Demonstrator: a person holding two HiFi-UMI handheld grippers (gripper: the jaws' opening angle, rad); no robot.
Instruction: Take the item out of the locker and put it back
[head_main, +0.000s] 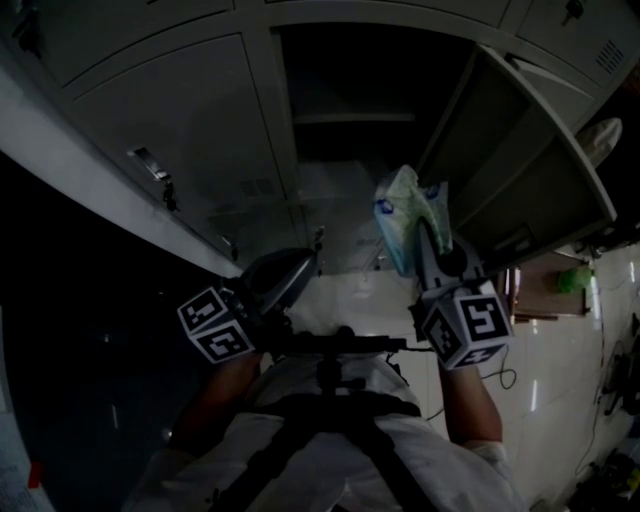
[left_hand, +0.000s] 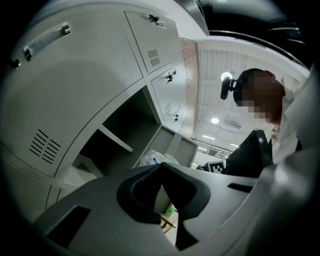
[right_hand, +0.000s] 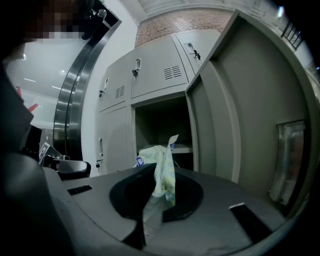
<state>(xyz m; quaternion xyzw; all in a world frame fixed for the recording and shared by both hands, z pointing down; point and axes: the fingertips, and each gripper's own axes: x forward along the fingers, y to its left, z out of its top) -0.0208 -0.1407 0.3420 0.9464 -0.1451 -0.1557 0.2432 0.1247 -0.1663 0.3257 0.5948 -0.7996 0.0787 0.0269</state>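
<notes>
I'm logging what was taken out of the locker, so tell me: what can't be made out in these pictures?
- The packet's print: right gripper view, too small and crumpled; head view, too dark.
- The locker's floor: right gripper view, hidden behind the packet and the right tool.
- The locker's back wall: head view, lost in shadow.
- The green thing near the right edge: head view, too small and dim to name.

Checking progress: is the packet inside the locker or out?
Out: the packet is pinched in the right gripper, in front of the open locker.
</notes>
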